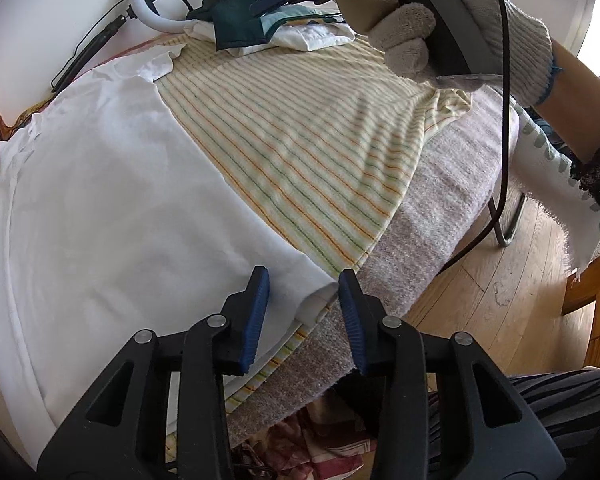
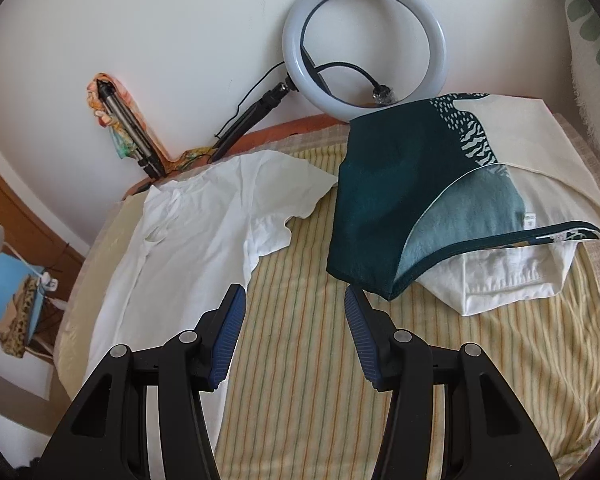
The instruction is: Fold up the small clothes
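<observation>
Showing illegibly small print: scarf label (image 2: 529, 219)

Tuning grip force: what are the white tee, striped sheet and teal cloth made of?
White tee: thin matte cotton-like knit, from its soft wrinkles and curling sleeve hem. Striped sheet: terry-like towel weave, from its fuzzy matte ribs. Teal cloth: smooth, thin woven, possibly silky, from its crisp edge and faint sheen.
</observation>
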A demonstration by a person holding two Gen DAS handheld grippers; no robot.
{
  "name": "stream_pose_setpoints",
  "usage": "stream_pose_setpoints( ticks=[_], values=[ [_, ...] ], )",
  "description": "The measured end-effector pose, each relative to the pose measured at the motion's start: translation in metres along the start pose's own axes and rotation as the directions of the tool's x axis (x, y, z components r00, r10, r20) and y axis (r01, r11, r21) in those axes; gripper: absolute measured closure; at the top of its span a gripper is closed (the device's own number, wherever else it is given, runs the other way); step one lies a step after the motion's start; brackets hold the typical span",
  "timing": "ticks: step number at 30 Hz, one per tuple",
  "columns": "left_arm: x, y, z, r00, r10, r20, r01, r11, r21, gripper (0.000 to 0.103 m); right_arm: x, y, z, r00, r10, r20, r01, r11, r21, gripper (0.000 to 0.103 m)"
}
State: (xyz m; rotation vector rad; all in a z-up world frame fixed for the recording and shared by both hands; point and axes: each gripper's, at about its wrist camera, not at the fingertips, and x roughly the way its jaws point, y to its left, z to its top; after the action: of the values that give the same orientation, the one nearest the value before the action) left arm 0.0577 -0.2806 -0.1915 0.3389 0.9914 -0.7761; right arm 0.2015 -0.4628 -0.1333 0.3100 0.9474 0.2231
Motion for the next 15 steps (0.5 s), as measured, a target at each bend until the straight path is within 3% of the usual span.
stream_pose_setpoints(
  ticks=[1, 2, 10, 15],
  values=[
    [-0.001, 0.002, 0.0, 1.0, -0.001, 0.01, 0.001, 1.0, -0.011, 0.081, 0.006, 0.002, 0.002, 1.0, 0.007, -0.007, -0.007, 1.0, -0.003, 0.053],
    [-0.001, 0.006, -0.001, 1.0, -0.007, 0.015, 0.008, 1.0, -0.026, 0.097, 0.012, 0.003, 0.003, 1.0, 0.016, -0.016, -0.016, 1.0, -0.003, 0.053],
    [-0.013, 0.032, 0.001, 0.984, -0.155, 0.085, 0.168, 0.969, -0.182, 0.099, 0.074, 0.003, 0.018, 0.994, 0.082, -0.079, -0.074, 0.992, 0.099, 0.053],
    [-0.019, 0.041, 0.001, 0.971, -0.207, 0.123, 0.231, 0.944, -0.236, 0.099, 0.108, 0.0, 0.028, 0.994, 0.053, -0.094, -0.038, 0.987, 0.153, 0.053]
  ],
)
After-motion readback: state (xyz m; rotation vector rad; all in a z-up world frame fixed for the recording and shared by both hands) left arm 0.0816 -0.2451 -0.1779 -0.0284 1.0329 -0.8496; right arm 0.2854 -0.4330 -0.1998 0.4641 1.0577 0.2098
